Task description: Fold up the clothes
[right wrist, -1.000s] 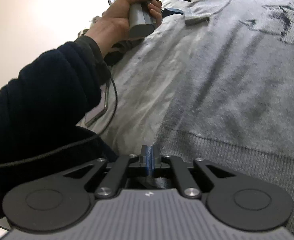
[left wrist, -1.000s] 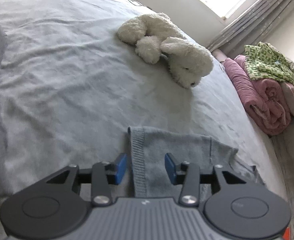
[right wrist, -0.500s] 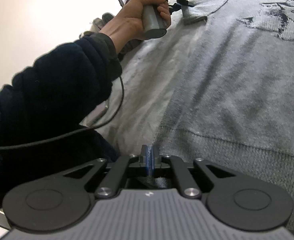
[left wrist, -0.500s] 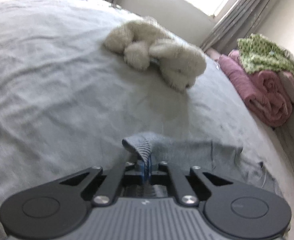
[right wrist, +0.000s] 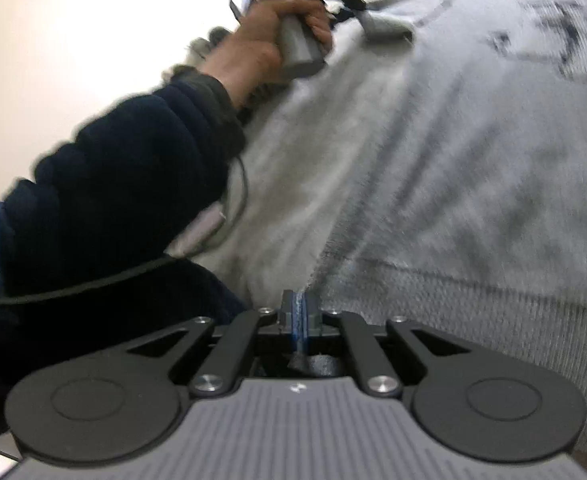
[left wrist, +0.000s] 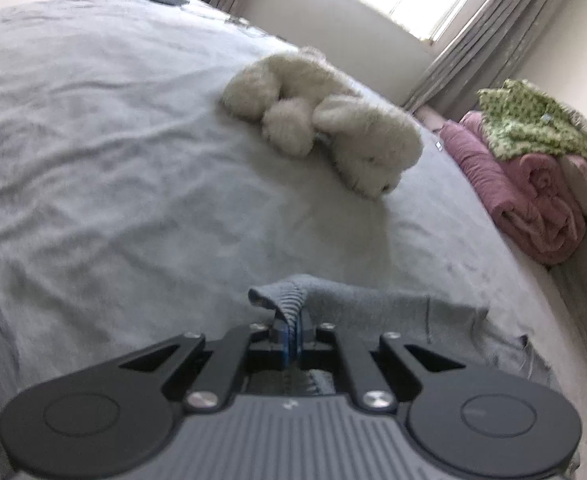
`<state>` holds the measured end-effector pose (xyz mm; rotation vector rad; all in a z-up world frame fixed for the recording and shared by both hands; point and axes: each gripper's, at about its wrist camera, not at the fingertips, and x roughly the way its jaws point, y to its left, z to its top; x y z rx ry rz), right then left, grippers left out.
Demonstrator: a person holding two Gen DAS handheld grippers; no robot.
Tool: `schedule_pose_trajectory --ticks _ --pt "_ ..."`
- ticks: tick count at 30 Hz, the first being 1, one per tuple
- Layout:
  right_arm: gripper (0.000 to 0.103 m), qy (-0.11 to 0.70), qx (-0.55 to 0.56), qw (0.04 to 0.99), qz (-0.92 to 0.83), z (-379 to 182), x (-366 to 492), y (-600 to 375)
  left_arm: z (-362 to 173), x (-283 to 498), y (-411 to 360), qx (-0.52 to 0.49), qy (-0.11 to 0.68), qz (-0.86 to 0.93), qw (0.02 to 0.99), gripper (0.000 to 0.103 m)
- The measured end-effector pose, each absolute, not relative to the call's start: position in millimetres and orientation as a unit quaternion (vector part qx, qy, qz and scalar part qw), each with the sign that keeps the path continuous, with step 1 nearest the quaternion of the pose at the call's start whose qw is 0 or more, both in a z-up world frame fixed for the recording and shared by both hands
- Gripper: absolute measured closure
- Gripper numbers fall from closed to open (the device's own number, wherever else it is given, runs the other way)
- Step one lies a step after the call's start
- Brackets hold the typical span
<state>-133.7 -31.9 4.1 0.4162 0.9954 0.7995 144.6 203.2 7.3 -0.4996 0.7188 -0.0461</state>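
Grey sweater (right wrist: pixel 473 140) pinched at two points on a bed (left wrist: pixel 133 160).
Its ribbed cuff (left wrist: pixel 289 304) is clamped by the left gripper (left wrist: pixel 290 340); its hem (right wrist: pixel 433 304) is clamped by the right gripper (right wrist: pixel 299 320).

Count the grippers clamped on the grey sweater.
2. The left gripper pinches the ribbed sleeve cuff; the right gripper pinches the hem corner of the sweater on the bed.

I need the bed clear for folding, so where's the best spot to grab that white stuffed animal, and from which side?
Take the stuffed animal by the rounded limb that bulges toward the camera at its middle. Come from the near side, across the bare bedsheet. It lies flat, so its bulky body is probably too wide for two fingers; that lump looks narrow and soft enough to pinch.
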Motion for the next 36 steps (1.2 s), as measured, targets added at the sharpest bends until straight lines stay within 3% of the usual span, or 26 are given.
schedule_pose_trajectory --ticks 6,36 --pt "0.097 0.492 0.184 0.774 0.354 -18.7 -135.8 -29.5 -7.8 148.4 204.1 -0.237 0.374 -0.007 0.897 0.1" --pt "0.097 0.481 0.26 0.768 0.333 -33.5 -139.1 -45.0 -3.6 148.5 190.5 -0.196 0.381 0.008 0.904 0.1"
